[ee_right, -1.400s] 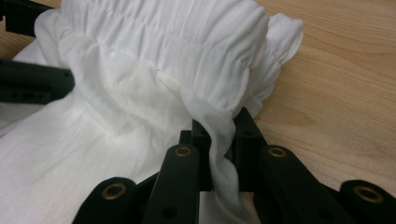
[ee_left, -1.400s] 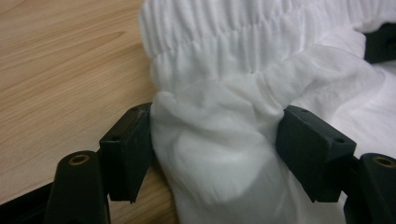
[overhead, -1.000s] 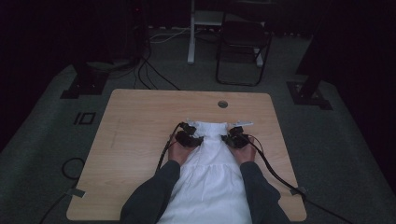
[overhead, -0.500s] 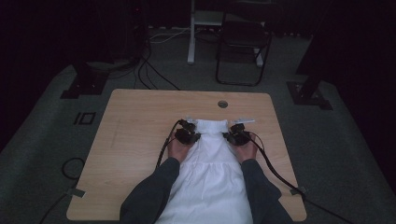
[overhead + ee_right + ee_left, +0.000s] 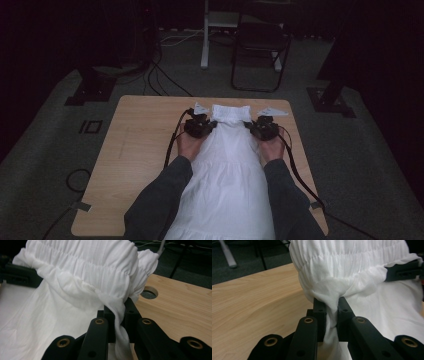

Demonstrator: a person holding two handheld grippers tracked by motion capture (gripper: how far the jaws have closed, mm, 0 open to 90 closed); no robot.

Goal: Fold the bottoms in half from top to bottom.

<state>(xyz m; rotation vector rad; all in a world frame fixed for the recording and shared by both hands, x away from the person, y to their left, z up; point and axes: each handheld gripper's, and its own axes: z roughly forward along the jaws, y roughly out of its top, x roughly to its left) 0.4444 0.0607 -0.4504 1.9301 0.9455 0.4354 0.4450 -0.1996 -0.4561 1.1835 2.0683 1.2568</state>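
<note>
A white gathered garment (image 5: 227,170) lies down the middle of the wooden table (image 5: 140,140), its elastic band (image 5: 230,113) at the far end. My left gripper (image 5: 213,123) is at the band's left corner. Its jaws have just been closing and now pinch a bunch of white fabric (image 5: 332,293), as the left gripper (image 5: 332,308) view shows. My right gripper (image 5: 249,126) is shut on the band's right corner, with fabric (image 5: 117,302) squeezed between the jaws of the right gripper (image 5: 120,309). The band hangs lifted off the tabletop between the two grippers.
A round hole (image 5: 148,293) in the tabletop lies just beyond the garment's far right corner. Bare wood spreads to the left (image 5: 249,297). Behind the table stand a dark chair (image 5: 260,45) and a white post (image 5: 205,35). Cables (image 5: 295,170) trail from the grippers.
Both grippers have risen with the garment's elastic end, lifting it off the table. The left jaws closed onto the fabric. The skirt part still lies flat.
</note>
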